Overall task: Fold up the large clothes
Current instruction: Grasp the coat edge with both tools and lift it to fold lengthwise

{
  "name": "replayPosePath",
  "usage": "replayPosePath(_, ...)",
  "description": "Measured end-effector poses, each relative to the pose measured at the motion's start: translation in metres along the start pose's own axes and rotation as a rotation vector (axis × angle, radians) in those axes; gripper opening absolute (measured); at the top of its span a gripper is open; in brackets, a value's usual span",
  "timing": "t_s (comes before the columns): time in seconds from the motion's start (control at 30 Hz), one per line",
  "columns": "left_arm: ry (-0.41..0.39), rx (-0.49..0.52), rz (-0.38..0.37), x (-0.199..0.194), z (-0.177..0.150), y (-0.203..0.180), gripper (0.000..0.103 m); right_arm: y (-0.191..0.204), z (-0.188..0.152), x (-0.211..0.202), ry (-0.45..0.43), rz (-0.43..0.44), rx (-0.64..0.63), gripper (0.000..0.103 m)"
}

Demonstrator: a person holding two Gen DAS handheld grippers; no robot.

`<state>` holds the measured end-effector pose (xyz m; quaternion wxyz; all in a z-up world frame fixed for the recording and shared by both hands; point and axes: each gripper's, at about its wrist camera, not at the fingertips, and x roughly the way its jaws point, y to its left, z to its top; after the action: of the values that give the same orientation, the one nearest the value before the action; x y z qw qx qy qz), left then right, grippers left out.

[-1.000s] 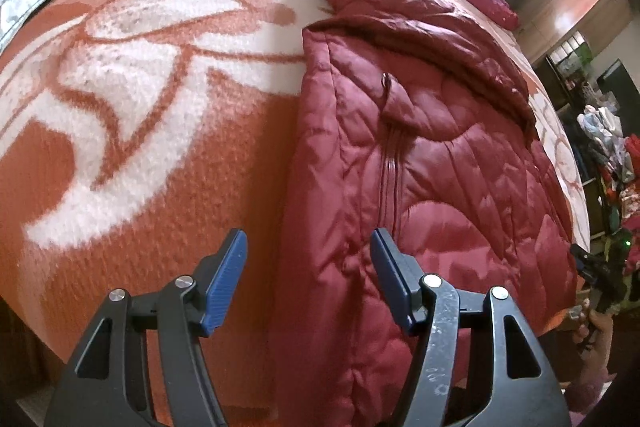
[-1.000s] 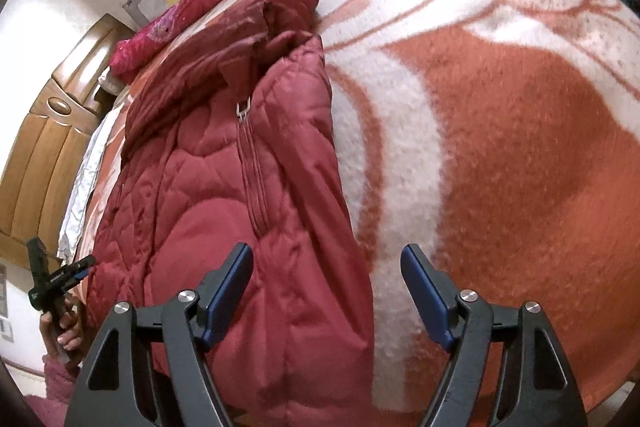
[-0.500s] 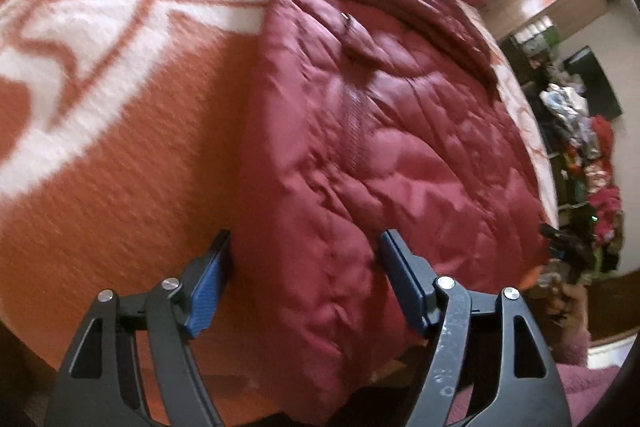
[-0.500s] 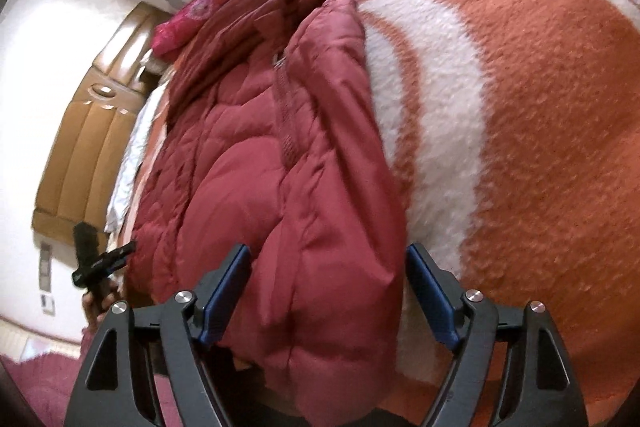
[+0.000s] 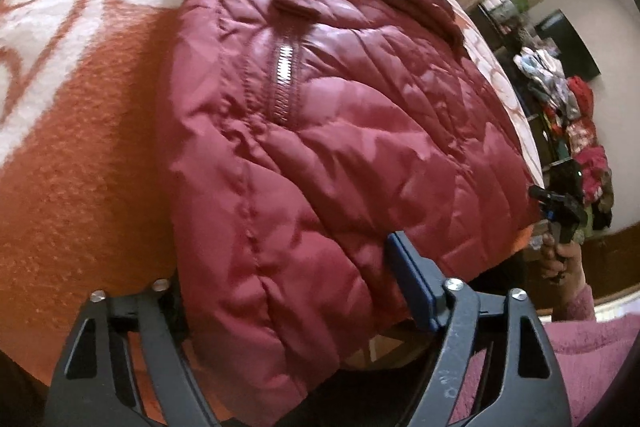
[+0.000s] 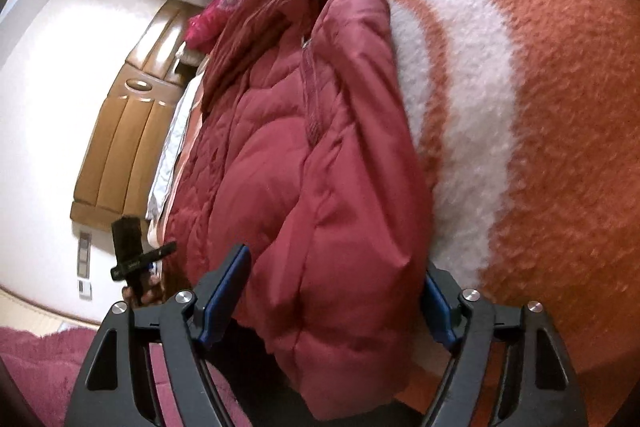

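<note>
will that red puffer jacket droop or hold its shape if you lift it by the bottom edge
The jacket looks puffy and soft, so it would probably sag between grips. Its shiny shell may slip in the pads. Likely light for its bulk, given the quilted padding.

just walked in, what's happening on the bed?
A person is holding a tool in each hand at the near hem of a dark red quilted puffer jacket, which lies already folded lengthwise on an orange-and-white patterned blanket. The left tool and the right tool each straddle a hem corner. Both sets of jaws have just been shifting, with fabric between them, but neither looks clamped yet. Probably the next fold, hem toward collar.
</note>
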<state>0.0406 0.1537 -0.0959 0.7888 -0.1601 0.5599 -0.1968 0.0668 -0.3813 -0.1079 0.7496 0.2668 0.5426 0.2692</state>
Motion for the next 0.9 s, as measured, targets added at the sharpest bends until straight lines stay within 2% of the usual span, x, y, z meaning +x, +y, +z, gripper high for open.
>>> replayPosePath(0.07, 0.004, 0.026, -0.006, 0.001, -0.001, -0.005, 0.057, 0.002, -0.003, 0.004, 0.014, -0.015, -0.013, 0.064)
replayPosePath(0.1, 0.003, 0.036, -0.009, 0.001, 0.0, -0.007, 0.052, 0.003, -0.003, 0.006, 0.019, -0.018, -0.012, 0.059)
replayPosePath(0.13, 0.002, 0.041, -0.011, 0.001, 0.001, -0.008, 0.042, 0.002, -0.004, 0.007, 0.023, -0.012, -0.007, 0.045)
replayPosePath(0.17, 0.0, 0.049, -0.015, 0.0, 0.001, -0.01, 0.034, 0.002, -0.002, 0.01, 0.026, -0.008, -0.004, 0.036)
replayPosePath(0.27, -0.034, 0.07, -0.029, -0.012, 0.004, -0.015, 0.022, 0.008, 0.001, 0.01, 0.013, 0.029, -0.01, 0.025)
replayPosePath(0.4, -0.126, 0.083, -0.084, -0.039, 0.014, -0.025, 0.018, 0.021, 0.009, 0.0, -0.037, 0.095, -0.043, 0.022)
replayPosePath(0.6, -0.211, 0.126, -0.089, -0.062, 0.035, -0.044, 0.016, 0.045, 0.029, -0.019, -0.137, 0.201, -0.067, 0.022)
replayPosePath(0.9, -0.352, 0.12, -0.102, -0.09, 0.085, -0.048, 0.016, 0.081, 0.077, -0.038, -0.249, 0.24, -0.126, 0.021)
